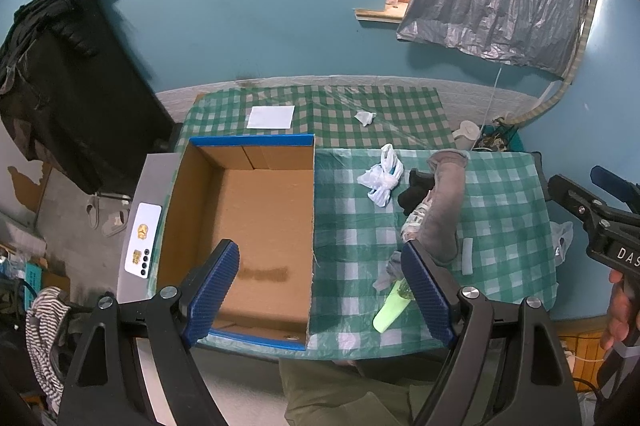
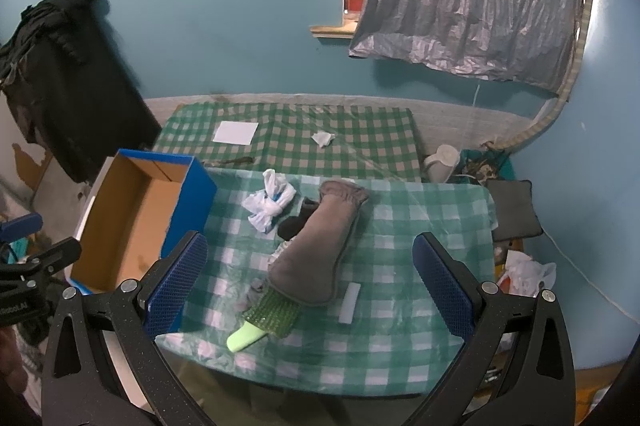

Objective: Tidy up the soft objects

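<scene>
Only the right wrist view shows the green brush (image 2: 272, 314) beside the grey mitt (image 2: 320, 246); both grippers, left gripper (image 1: 320, 300) and right gripper (image 2: 308, 284), are spread wide and hold nothing.

One cardboard box (image 1: 244, 222), one grey mitt (image 2: 316, 246), one knotted plastic bag (image 2: 270, 205), one green brush (image 2: 264, 320)

— Right gripper (image 2: 310, 284) spread wide above the checked cloth (image 2: 420, 226), holding nothing. Grey mitt (image 2: 320, 246) lying between the fingers.

— At ten o'clock?

— Open cardboard box (image 2: 132, 222). Knotted white bag (image 2: 270, 205) just beside it, green brush (image 2: 264, 320) touching the mitt's near end.
</scene>
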Action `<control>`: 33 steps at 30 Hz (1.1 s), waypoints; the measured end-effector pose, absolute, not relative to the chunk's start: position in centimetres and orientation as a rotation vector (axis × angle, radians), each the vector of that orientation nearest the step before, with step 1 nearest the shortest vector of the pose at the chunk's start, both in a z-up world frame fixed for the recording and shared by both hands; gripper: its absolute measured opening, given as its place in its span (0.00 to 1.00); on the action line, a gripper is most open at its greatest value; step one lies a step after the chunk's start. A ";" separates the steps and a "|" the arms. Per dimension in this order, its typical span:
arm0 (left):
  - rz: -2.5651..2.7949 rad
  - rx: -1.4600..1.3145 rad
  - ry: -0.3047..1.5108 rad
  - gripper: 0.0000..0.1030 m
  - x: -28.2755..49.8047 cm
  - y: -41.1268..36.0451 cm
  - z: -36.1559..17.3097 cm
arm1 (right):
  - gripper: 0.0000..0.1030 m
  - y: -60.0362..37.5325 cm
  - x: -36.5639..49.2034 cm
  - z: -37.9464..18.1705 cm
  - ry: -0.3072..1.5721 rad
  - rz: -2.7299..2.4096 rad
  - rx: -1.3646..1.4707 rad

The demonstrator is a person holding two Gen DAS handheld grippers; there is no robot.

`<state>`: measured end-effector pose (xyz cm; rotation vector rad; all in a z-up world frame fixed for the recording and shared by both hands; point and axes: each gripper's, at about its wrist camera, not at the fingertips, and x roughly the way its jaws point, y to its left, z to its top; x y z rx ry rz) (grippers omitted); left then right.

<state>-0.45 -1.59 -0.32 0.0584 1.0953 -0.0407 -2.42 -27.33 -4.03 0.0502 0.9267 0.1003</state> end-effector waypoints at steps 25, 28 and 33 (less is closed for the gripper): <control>-0.033 0.069 1.104 0.82 0.3 -2.2 -0.3 | 0.99 -27.3 -1.4 -4.1 0.942 0.112 0.041; -0.033 0.069 1.111 0.82 0.5 -2.2 -0.4 | 0.99 -27.2 -1.3 -4.2 0.945 0.113 0.040; -0.034 0.071 1.118 0.82 0.7 -2.3 -0.5 | 0.99 -27.6 -1.0 -4.3 0.956 0.112 0.043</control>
